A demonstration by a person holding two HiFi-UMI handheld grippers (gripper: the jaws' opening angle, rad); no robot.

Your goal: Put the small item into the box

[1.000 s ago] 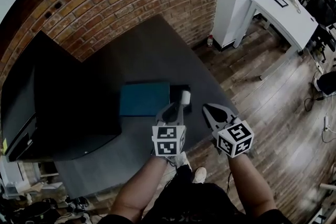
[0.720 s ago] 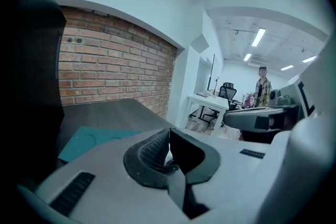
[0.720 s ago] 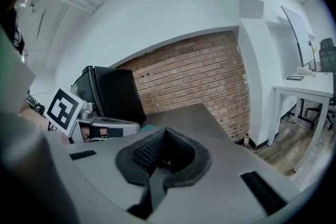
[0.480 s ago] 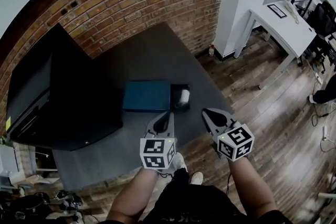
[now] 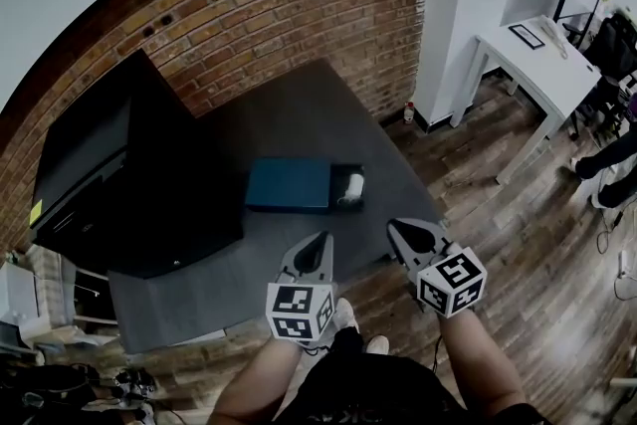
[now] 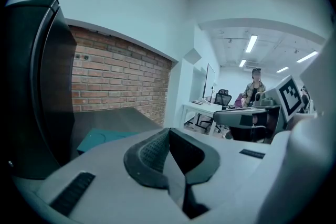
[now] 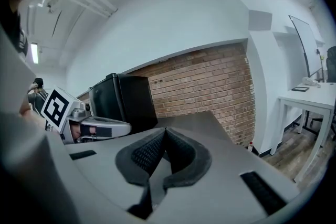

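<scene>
A teal box lid [image 5: 290, 185] lies on the dark grey table [image 5: 289, 114], with a small black box [image 5: 348, 186] right of it. A white cylindrical item [image 5: 352, 187] lies in that box. My left gripper [image 5: 317, 248] hovers over the table's near edge, shut and empty, a short way in front of the teal lid [image 6: 100, 139]. My right gripper [image 5: 410, 235] is beside it at the table's near right corner, also shut with nothing between its pads [image 7: 164, 136].
A large black cabinet [image 5: 129, 174] stands on the table's left. A brick wall [image 5: 279, 5] runs behind. A white desk [image 5: 537, 55] stands at the right on the wood floor. A person [image 6: 255, 86] stands far off in the left gripper view.
My left gripper has drawn back from the black box toward the table's near edge and its jaws have closed. The white item stays in the box. The head view has tilted.
</scene>
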